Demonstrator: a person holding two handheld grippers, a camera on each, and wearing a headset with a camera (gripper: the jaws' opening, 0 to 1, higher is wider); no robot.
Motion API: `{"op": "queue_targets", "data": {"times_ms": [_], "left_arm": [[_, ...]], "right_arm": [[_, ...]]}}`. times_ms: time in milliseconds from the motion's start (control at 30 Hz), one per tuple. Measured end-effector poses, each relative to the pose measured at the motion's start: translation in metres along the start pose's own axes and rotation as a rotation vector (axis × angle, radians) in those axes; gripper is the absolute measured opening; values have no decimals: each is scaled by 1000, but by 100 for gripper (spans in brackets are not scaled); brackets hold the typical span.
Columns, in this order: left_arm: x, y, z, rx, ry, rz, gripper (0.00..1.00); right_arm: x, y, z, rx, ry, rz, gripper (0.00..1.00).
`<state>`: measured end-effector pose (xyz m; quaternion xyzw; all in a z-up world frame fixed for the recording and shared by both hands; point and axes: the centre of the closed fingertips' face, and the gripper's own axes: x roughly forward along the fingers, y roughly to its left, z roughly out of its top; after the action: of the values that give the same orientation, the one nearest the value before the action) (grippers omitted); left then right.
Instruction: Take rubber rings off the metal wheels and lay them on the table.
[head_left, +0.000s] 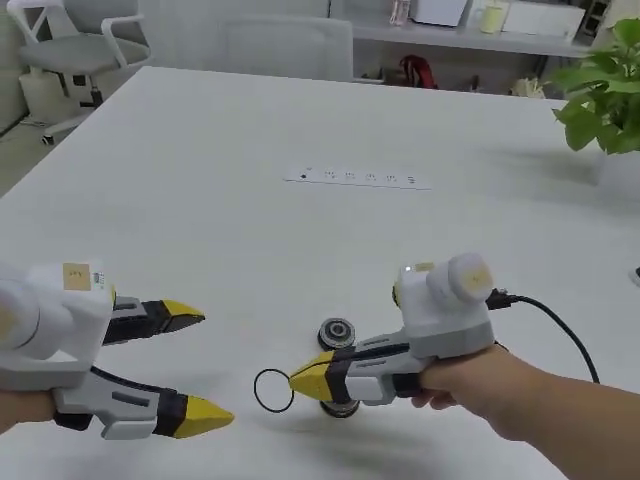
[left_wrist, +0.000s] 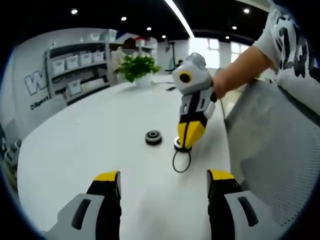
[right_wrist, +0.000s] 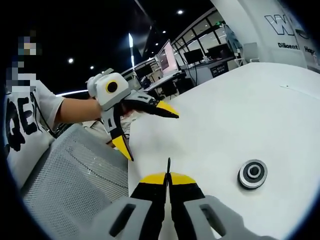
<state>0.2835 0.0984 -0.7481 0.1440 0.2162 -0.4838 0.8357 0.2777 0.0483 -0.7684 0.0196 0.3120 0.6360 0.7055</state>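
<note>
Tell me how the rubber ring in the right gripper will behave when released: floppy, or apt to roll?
The rubber ring is thin yet holds a round loop while pinched in the right gripper, so it is probably light and springy rather than limp. Dropped flat on the table it should stay put; released on edge it might roll a little.

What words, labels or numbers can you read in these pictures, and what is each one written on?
"W", large and cut off, on the wall.
"Diligent", it seems, in smaller wall lettering below; what follows is cut off.
Big dark letters on the person's white shirt: partly hidden, not readable whole.
Markings on the power strip: too small to read.
</note>
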Motion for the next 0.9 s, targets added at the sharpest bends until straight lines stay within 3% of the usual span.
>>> {"op": "queue_targets", "data": {"times_ms": [367,900], "left_arm": [[-1,0,-2,-2,5,0,71],[1,-5,-5,4,17,-14,71]], "right_arm": [[11,2,-12,-11,44,1,0],[10,-15,-16,-34,57,-86,0]]}}
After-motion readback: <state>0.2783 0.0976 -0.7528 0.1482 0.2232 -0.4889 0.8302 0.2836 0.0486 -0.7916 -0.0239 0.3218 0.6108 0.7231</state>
